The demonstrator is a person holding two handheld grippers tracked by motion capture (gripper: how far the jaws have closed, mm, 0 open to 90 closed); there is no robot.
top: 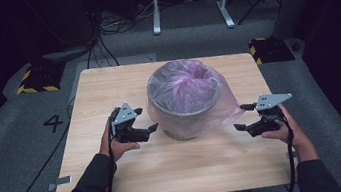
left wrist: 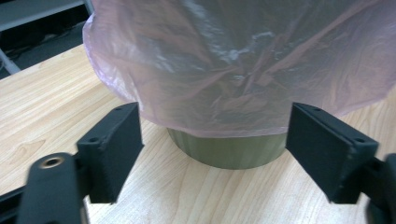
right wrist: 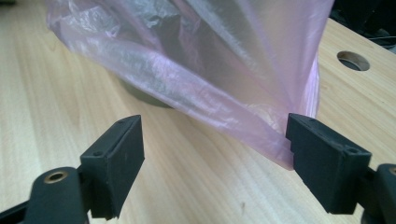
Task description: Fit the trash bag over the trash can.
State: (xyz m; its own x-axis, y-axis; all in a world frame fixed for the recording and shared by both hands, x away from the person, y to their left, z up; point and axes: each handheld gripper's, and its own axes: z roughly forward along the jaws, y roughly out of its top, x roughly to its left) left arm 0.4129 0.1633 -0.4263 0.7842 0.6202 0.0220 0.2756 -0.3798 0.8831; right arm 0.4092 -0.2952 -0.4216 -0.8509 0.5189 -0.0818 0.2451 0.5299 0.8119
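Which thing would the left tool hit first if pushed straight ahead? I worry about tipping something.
Probably the pink bag draped over the bin; the left tool points at its overhanging skirt, the bin wall just behind. Depth is uncertain.

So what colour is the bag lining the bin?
The bag is translucent pale pink; the left gripper view shows it best.

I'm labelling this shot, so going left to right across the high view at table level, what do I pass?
Left gripper → bin with its pink bag → right gripper, all on the table.
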